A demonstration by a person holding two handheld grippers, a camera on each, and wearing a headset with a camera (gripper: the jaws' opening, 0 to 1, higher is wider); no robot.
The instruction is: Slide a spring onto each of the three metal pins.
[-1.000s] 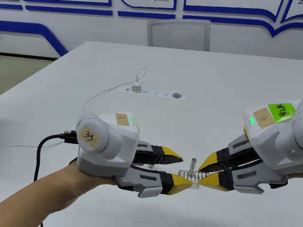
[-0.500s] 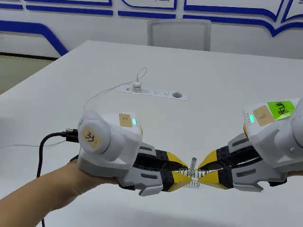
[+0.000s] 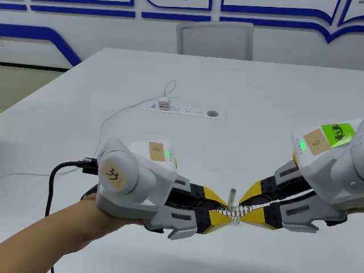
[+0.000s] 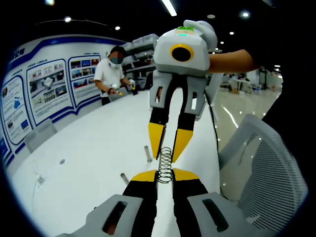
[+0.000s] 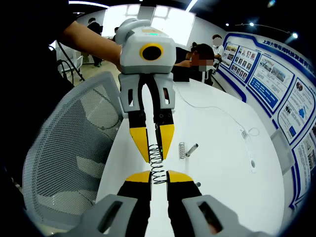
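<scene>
My left hand-held gripper (image 3: 219,215) and right hand-held gripper (image 3: 249,211) pinched the spring (image 3: 234,214) ends; I judged it needed standing over the twelve-o'clock pin (image 3: 232,197).

White, grey, black and yellow tools on a plain white worktop (image 3: 256,102)
Your left hand-held gripper (image 3: 219,211) and right hand-held gripper (image 3: 245,209) both show white housings, grey jaw covers and black jaws with yellow tips; the left carries a tan label and a green light, the right a tan label beside a bright green one. The spring (image 3: 233,212) between them is silver wire, the pin (image 3: 231,197) behind it grey metal. The cable (image 3: 68,165) is black, the wall (image 3: 114,34) white with blue bands.
</scene>
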